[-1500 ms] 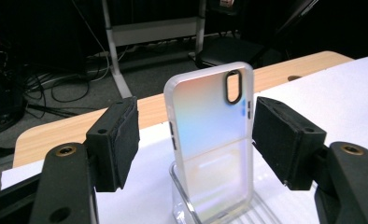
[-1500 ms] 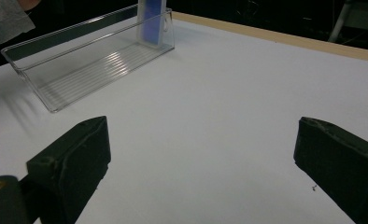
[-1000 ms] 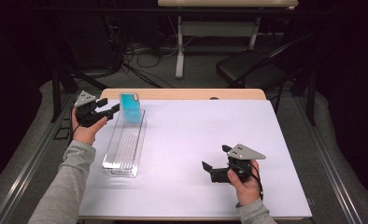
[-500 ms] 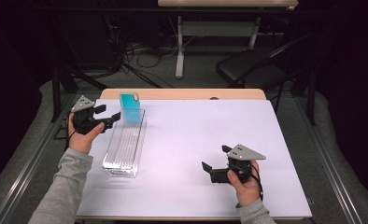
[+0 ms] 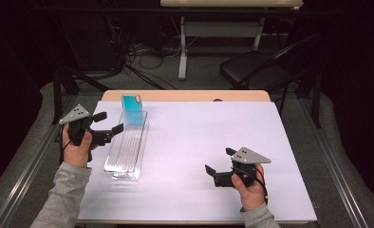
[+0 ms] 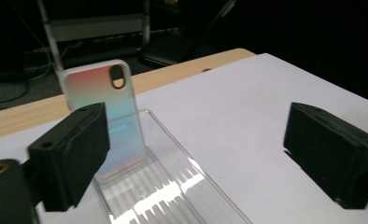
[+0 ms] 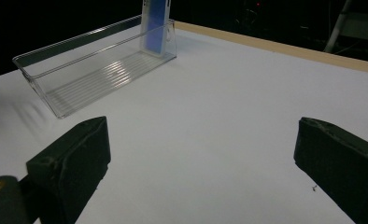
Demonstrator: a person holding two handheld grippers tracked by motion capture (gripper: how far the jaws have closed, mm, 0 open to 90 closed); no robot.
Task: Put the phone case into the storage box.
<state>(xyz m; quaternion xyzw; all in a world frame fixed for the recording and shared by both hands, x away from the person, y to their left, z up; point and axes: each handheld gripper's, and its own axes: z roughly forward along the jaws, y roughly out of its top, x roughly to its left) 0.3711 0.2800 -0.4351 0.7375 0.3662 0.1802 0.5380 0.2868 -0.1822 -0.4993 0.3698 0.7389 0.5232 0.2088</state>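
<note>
Phone case [image 5: 132, 110] propped upright against tray [image 5: 126, 151] end wall; left claw [image 5: 110, 123] just opened, empty, beside tray; right claw [image 5: 219, 167] apart, parked on desk [image 5: 194, 137].

**Bright tabletop, dark room**

Lit from overhead; white table surface [image 5: 209, 142] bright, surroundings near black w/ little detail. Glare streaks on ribbed floor of clear tray [image 6: 173, 191], esp. in left gripper view. Soft, faint shadows beside tray in right gripper view. Near jaws slightly out of focus in both gripper views. High view mildly soft, low res; no obvious edge distortion or motion blur.
</note>
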